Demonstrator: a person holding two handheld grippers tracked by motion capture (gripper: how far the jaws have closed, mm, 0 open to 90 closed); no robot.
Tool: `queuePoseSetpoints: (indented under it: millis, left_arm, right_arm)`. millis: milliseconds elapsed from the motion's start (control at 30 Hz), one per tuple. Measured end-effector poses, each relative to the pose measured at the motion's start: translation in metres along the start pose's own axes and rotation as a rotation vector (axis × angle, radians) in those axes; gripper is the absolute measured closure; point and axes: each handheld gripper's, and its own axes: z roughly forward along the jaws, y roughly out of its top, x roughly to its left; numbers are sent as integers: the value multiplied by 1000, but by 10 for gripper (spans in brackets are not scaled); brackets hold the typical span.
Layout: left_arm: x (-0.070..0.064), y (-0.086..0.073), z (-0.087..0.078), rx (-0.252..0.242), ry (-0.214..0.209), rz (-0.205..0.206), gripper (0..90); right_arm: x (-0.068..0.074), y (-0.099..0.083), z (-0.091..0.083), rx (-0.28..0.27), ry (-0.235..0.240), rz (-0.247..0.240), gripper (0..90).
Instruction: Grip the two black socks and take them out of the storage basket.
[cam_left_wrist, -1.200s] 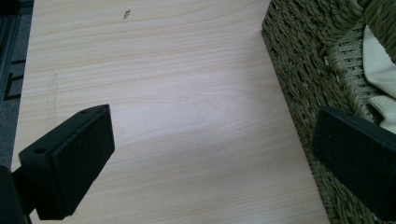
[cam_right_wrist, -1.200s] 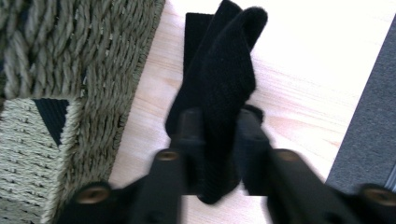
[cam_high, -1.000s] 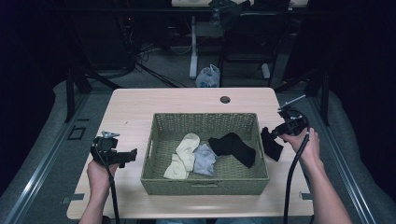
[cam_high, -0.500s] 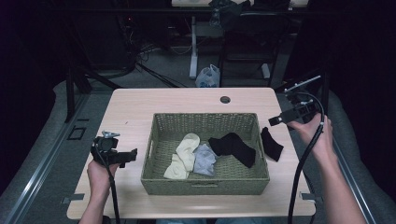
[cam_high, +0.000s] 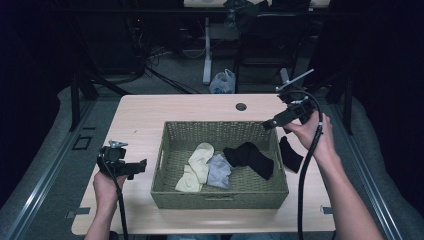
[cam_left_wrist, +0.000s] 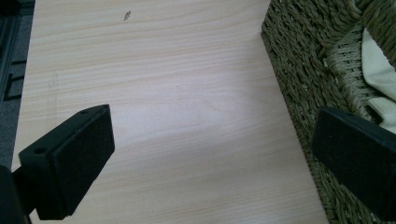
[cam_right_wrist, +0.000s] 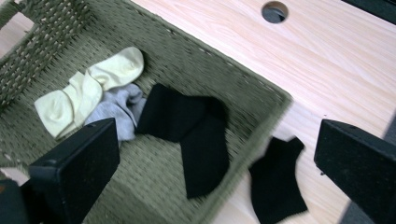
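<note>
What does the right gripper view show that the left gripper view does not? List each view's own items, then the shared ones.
The right gripper view alone has the grey sock, the black sock in the basket, the black sock on the table and the round table hole. The left gripper view alone has the small dark mark on the tabletop. Both share the woven basket, the pale yellow sock and the wooden table.

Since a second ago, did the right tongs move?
Yes. The right tongs left the black sock on the table and went up toward the far right corner of the basket, open and empty.
</note>
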Motion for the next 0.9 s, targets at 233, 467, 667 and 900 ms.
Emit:
queuePoseSetpoints:
  millis: [233, 467, 667, 900]
  left_arm:
    - [0, 0, 0, -1, -1, 0, 0]
    - [0, 0, 0, -2, -1, 1, 0]
    - [0, 0, 0, -2, -3, 0, 0]
    - [0, 0, 0, -3, -3, 1, 0]
  right_arm:
    - [15, 6, 41, 42, 32, -6, 40]
    - [20, 4, 86, 107, 44, 5, 88]
    - [21, 0, 110, 149, 46, 20, 131]
    - [23, -4, 133, 185, 33, 41, 167]
